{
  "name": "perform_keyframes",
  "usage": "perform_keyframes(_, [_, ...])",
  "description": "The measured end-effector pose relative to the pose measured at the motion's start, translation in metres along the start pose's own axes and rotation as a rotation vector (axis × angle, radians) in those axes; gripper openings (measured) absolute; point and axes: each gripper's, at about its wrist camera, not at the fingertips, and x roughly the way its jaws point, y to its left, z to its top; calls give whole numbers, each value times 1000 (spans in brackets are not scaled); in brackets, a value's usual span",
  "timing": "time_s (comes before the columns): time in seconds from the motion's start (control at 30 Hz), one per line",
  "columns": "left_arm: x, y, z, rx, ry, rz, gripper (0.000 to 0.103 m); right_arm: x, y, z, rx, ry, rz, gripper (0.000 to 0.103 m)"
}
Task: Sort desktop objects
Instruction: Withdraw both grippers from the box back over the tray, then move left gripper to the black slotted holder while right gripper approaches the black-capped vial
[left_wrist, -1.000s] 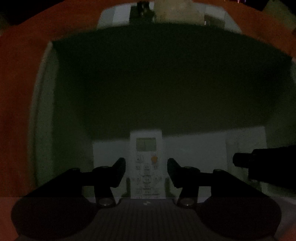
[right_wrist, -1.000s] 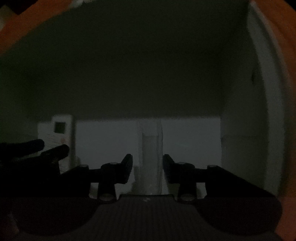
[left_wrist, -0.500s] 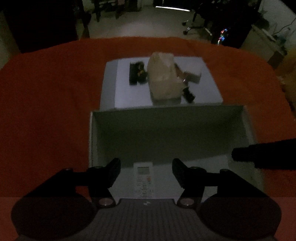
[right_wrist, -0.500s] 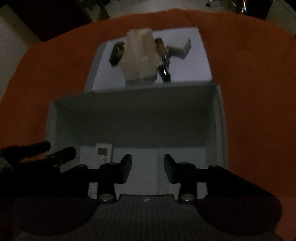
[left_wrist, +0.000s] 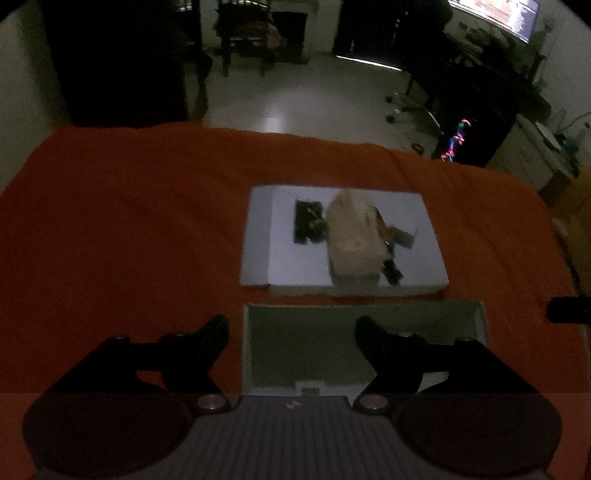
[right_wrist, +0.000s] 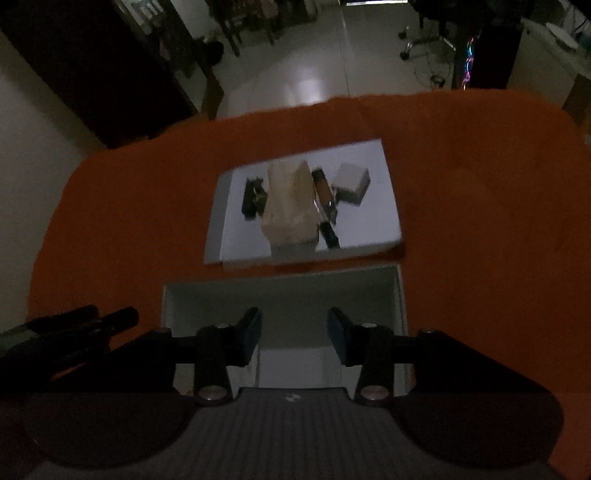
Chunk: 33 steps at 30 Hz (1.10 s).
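Dim room, orange-covered counter (left_wrist: 129, 221) fills both views. Open white box (left_wrist: 480, 325) sits at the near edge, remote control (left_wrist: 309, 390) lying on its floor at the near left side, only its top end visible past the left wrist camera housing. In the right view the rest of the box floor (right_wrist: 295, 365) looks pale; contents there too dark to tell. Just beyond the box's far wall, not touching it, lies a flat white lid (left_wrist: 258, 236) holding the unsorted items: beige crumpled bag (left_wrist: 351, 236) upright in the middle, black rectangular item (left_wrist: 304, 221) to its left, dark pen-like pieces (right_wrist: 327, 206) along its right, small white-grey block (right_wrist: 352, 181) at far right. Left hand-held gripper (left_wrist: 291, 332) above the box's left part, fingers wide apart and just been opening, nothing between them. Right hand-held gripper (right_wrist: 294, 332) above the box middle, fingers moderately apart, just been opening slightly, nothing gripped. Left gripper's dark fingertips (right_wrist: 122, 317) show at the left of the right view. Tiled floor (left_wrist: 295, 96), chairs and a lit screen in the far background.
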Motion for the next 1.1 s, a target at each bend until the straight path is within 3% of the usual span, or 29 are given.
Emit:
perform_keyframes(0.13, [7, 8, 10, -3, -6, 10, 78, -11, 3, 8, -4, -20, -1, 47])
perform_keyframes(0.27, [28, 12, 22, 31, 7, 14, 78, 4, 2, 26, -17, -22, 7, 49])
perform_keyframes(0.63, [134, 17, 60, 35, 100, 33, 78, 119, -18, 93, -6, 42, -13, 50])
perform_keyframes(0.93, [195, 2, 64, 64, 164, 34, 78, 189, -42, 103, 8, 126, -30, 50])
perform_keyframes(1.1, [216, -3, 70, 72, 159, 48, 76, 221, -56, 105, 18, 163, -46, 50])
